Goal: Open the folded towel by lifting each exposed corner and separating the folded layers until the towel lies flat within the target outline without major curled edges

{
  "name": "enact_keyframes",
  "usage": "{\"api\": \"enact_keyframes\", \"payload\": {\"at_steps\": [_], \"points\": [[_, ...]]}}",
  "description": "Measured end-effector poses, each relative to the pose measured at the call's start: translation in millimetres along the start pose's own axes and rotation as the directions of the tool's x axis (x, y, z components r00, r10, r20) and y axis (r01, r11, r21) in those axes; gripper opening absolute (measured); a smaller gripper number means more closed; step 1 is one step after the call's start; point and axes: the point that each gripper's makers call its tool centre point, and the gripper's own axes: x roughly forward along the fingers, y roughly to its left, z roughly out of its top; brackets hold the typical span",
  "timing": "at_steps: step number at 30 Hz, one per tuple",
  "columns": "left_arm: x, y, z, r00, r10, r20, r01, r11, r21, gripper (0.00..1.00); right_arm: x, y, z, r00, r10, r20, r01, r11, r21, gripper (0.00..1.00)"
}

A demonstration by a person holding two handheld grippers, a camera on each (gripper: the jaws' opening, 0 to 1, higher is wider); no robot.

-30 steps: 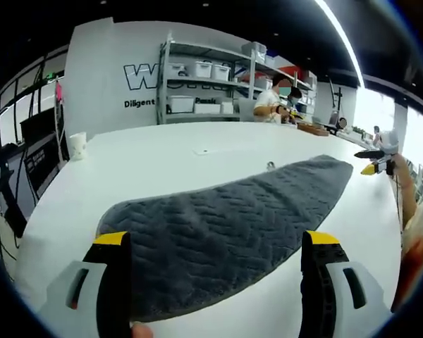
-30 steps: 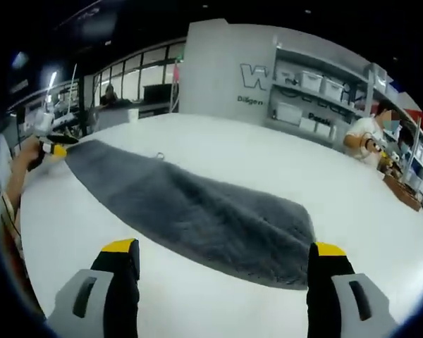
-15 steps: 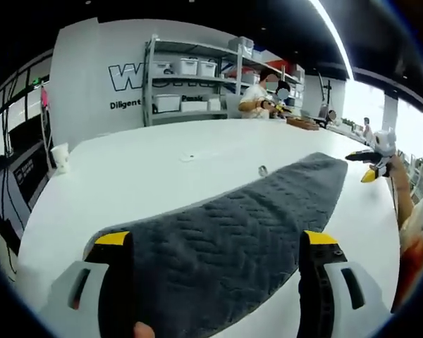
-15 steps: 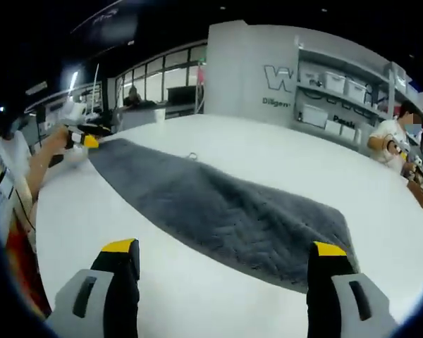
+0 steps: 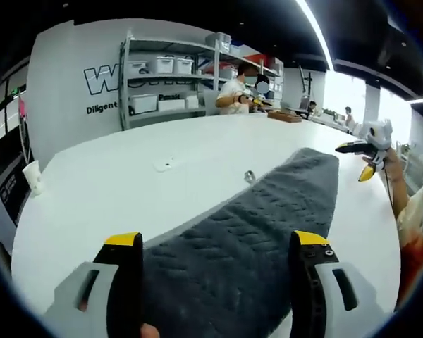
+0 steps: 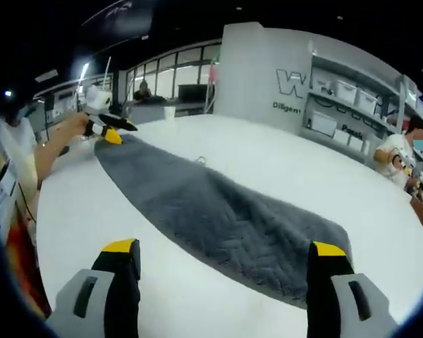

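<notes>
A long dark grey towel [image 5: 268,218] with a chevron weave lies folded into a narrow strip on the white table [image 5: 127,183]. My left gripper [image 5: 215,243] hovers over one end of it, jaws wide open and holding nothing. My right gripper [image 6: 224,248] is open too, just short of the towel's [image 6: 218,211] other end. In the left gripper view the right gripper [image 5: 357,149] hangs by the far end of the strip, in a hand. In the right gripper view the left gripper [image 6: 107,128] sits above the towel's far tip.
A small metal ring [image 5: 249,176] lies on the table beside the towel's long edge. A white cup [image 5: 33,176] stands near the table's far rim. Shelves with bins [image 5: 169,77] line the back wall, and a person [image 5: 236,91] works there.
Both views have shifted with the hands. The left gripper has come in lower over its end of the towel. The towel itself lies as before, and both grippers stay open.
</notes>
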Motion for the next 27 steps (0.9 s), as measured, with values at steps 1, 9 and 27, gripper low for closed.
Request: {"api": "enact_keyframes", "payload": {"at_steps": [1,9,27], "points": [[3,0.3,0.4,1.0,0.0,-0.005,0.0,1.0,0.004,0.77,0,0,0.2,1.0,0.001,0.001,-0.001,1.0,0.0,0.98],[35,2.8,-0.5,0.999,-0.027,-0.044,0.027,1.0,0.005,0.58,-3,3,-4.4,1.0,-0.006,-0.002,0.006,1.0,0.0,0.99],[52,11.4,-17.0,0.995,0.018,-0.094,-0.011,0.998,0.069,0.22,-6,2,-8.9,1.0,-0.008,-0.019,0.008,1.0,-0.006,0.97]]}}
